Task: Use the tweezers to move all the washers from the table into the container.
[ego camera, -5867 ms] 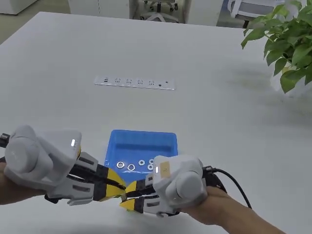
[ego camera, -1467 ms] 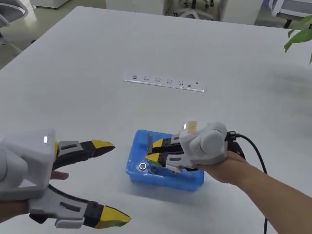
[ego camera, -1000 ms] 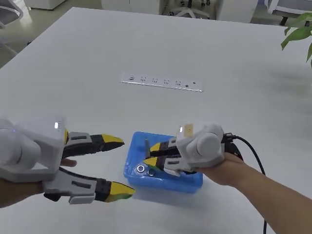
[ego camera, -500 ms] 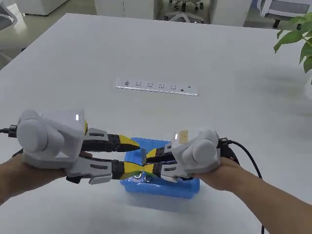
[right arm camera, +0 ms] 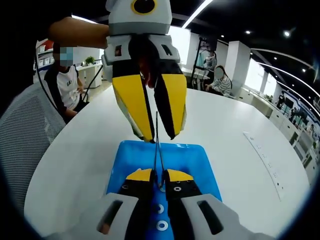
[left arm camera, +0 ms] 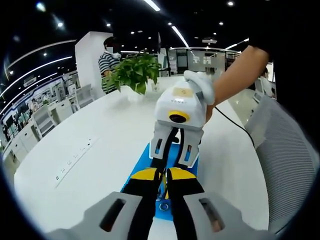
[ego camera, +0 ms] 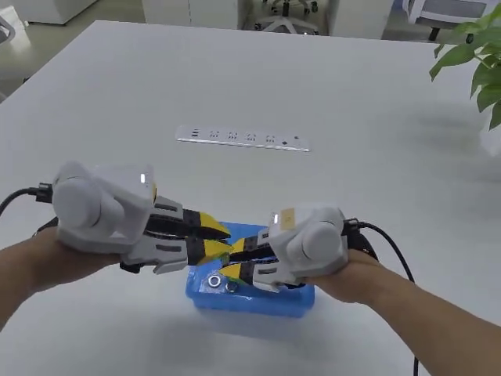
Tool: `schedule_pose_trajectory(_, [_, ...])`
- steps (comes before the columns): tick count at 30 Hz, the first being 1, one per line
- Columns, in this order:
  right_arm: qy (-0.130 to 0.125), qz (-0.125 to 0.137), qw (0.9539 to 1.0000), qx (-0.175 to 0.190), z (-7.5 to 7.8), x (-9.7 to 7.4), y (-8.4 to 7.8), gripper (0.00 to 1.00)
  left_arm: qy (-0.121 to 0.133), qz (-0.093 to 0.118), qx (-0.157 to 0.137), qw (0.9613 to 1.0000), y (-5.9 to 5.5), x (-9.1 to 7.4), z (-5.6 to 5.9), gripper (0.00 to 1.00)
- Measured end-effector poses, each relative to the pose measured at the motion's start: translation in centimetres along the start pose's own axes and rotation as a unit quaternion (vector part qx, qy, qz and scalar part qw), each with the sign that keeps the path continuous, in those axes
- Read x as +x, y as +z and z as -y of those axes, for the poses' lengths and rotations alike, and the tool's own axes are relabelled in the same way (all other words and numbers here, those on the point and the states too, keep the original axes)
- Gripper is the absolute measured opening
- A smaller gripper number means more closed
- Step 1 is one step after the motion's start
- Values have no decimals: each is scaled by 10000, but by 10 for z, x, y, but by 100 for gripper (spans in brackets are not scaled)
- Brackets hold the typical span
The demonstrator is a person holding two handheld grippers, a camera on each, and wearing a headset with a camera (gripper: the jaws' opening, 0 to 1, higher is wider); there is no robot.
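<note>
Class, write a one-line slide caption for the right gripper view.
Right gripper shut on tweezers over the blue container holding washers; left gripper jaws flank the tweezers' far end.

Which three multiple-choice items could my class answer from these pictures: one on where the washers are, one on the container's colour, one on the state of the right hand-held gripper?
1. Where do the washers lie? A on the floor; B in a glass jar; C in the container.
2. What colour is the container? A blue; B red; C green.
3. How is the right hand-held gripper? A wide open, empty; B shut on the tweezers; C shut on a washer.
Answers: 1 C, the rings sit on the container's floor; 2 A, its walls and floor show blue; 3 B, its jaws close on the thin metal tweezers.
</note>
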State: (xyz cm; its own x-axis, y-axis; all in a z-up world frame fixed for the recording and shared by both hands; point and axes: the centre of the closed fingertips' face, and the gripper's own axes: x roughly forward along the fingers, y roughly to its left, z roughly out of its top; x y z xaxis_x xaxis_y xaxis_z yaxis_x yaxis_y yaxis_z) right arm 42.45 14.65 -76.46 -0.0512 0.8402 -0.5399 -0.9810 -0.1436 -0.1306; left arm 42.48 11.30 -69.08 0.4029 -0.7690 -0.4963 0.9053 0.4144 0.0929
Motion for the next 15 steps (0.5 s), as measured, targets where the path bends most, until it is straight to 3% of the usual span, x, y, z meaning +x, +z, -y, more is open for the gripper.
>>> schedule_pose_trajectory(15, [28, -84, 9999, -60, -2, 1, -3, 12, -189, -42, 98, 9998, -2, 1, 2, 6])
